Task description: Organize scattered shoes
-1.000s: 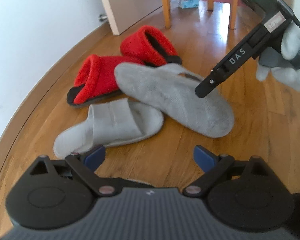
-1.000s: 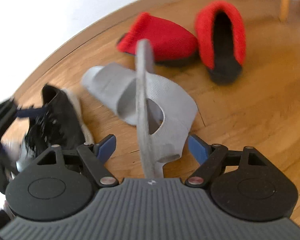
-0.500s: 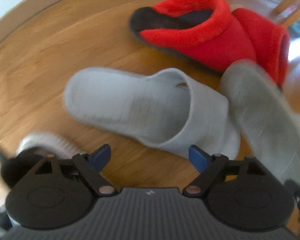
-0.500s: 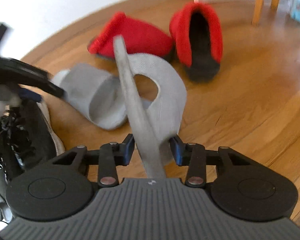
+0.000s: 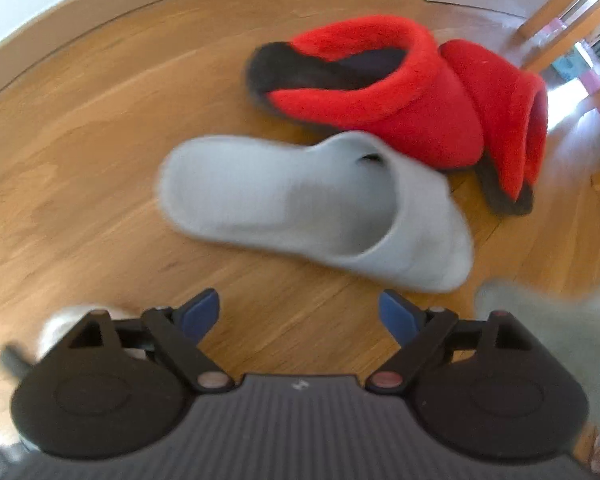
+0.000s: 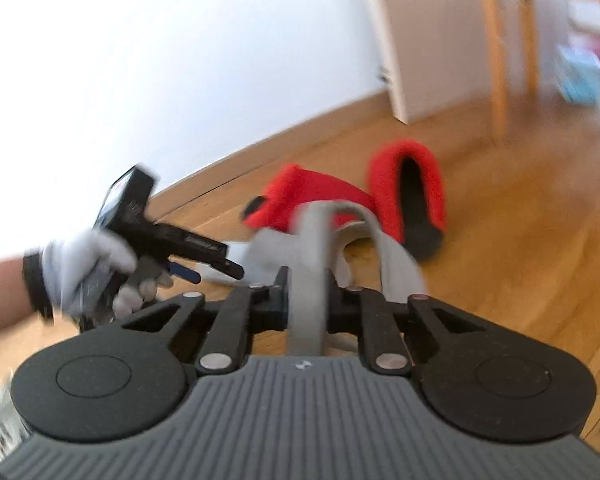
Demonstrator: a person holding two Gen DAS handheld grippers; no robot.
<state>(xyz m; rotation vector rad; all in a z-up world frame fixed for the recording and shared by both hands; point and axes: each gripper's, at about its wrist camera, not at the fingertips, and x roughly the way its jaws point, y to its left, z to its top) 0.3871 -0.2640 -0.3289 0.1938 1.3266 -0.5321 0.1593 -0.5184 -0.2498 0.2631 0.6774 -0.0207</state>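
Note:
One grey slipper (image 5: 312, 216) lies flat on the wooden floor just ahead of my left gripper (image 5: 300, 314). That gripper points steeply down; its jaws are opening and nothing is between them. My right gripper (image 6: 308, 298) is shut on the sole of the second grey slipper (image 6: 312, 248), which stands on edge off the floor. That held slipper shows as a blurred grey mass (image 5: 548, 320) at the left wrist view's lower right. Two red slippers (image 5: 380, 100) (image 5: 508, 120) lie just beyond the grey one. A gloved hand (image 6: 84, 268) holds the left gripper (image 6: 212, 268) at the left of the right wrist view.
A white wall with a wooden skirting (image 6: 280, 140) runs behind the shoes. Wooden chair legs (image 6: 496, 60) and a pale door edge (image 6: 384, 40) stand at the back right. A blurred pale shoe edge (image 5: 72, 320) shows behind the left gripper's left finger.
My right gripper closed on the grey slipper's sole and lifted it. My left gripper swung over the other grey slipper and tipped downward.

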